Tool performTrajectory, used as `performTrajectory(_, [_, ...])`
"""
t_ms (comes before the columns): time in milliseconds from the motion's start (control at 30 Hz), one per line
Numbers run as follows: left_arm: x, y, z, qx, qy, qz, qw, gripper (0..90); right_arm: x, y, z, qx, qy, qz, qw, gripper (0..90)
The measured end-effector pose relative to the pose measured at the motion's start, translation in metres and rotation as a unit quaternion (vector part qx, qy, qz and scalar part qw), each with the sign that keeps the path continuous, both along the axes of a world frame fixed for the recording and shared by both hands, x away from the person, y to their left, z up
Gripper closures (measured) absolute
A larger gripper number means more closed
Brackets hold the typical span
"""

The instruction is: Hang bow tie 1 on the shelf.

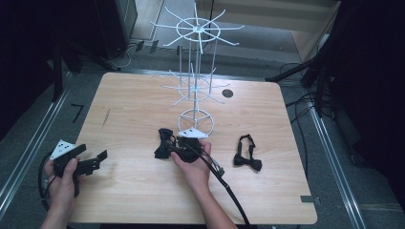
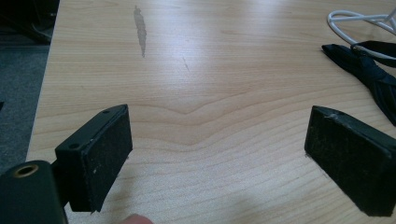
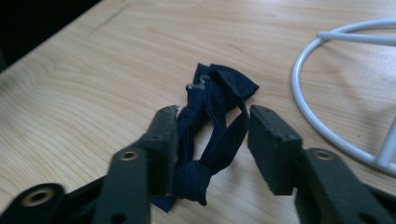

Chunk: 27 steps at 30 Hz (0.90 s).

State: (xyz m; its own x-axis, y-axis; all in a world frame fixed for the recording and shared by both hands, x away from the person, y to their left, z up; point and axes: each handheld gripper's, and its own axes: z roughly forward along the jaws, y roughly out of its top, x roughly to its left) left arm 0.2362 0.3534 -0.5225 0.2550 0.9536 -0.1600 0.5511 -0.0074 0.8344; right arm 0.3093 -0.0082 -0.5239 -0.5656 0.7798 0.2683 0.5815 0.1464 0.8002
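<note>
In the high view, a pale wooden bench [image 1: 143, 191] with rounded corners is seen. No writing can be read on anything. A white wire rack [image 1: 196, 76] stands near the middle of the far half, its ring base [image 1: 196, 121] on the bench top. The left tool [image 1: 95, 160] is held by the left hand [image 1: 62, 183] at the bench's left edge, toward the near corner, with its jaws spread and pointed toward the middle. The right tool [image 1: 172, 145] is held by the right hand [image 1: 193, 162] just in front of the ring base, at a dark bow tie [image 1: 165, 143] lying with its long axis running roughly from far to near. A second bow tie [image 1: 247, 155] lies apart toward the right edge, its strap looped toward the far side. Bare bench is left along the left half and the whole near edge.

In the left gripper view, the left tool [image 2: 217, 158] is seen wide, with only bare wood between its pads. The left edge of the bench and grey floor [image 2: 18, 93] are seen at the left; part of the bow tie [image 2: 369, 77] and the ring base [image 2: 359, 18] are seen at the upper right.

In the right gripper view, the right tool [image 3: 212, 149] is seen partly spread around the bow tie [image 3: 210, 126], whose strap is looped between the jaws; one pad touches the fabric, the other stands just apart. The tie's long axis runs away from the tool. The ring base [image 3: 308, 112] lies just to the right.
</note>
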Motion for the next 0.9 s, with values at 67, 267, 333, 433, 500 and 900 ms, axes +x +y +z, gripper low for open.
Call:
performTrajectory(67, [0.0,0.0,0.0,0.001,0.0,0.0,1.0,8.2,0.0,0.001,-0.002,-0.017,-0.004,0.009,0.9998,63.2])
performTrajectory(267, [0.0,0.0,0.0,0.002,0.001,0.0,1.0,8.2,-0.001,-0.002,-0.009,-0.042,0.004,0.017,0.999,85.4])
performTrajectory(333, [0.0,0.0,0.0,0.001,0.0,0.0,1.0,8.2,-0.001,-0.003,-0.009,-0.043,0.002,0.017,0.9989,90.0])
performTrajectory(433, [0.0,0.0,0.0,0.001,0.001,-0.001,1.0,8.2,-0.003,-0.008,-0.008,-0.045,-0.01,0.013,0.9989,90.0])
performTrajectory(500, [0.0,0.0,0.0,0.002,0.001,-0.001,1.0,8.2,-0.004,-0.01,-0.006,-0.046,-0.019,0.01,0.9987,90.0])
performTrajectory(900, [0.0,0.0,0.0,0.003,0.001,0.0,1.0,8.2,-0.015,-0.028,0.02,-0.028,-0.096,-0.008,0.9949,90.0])
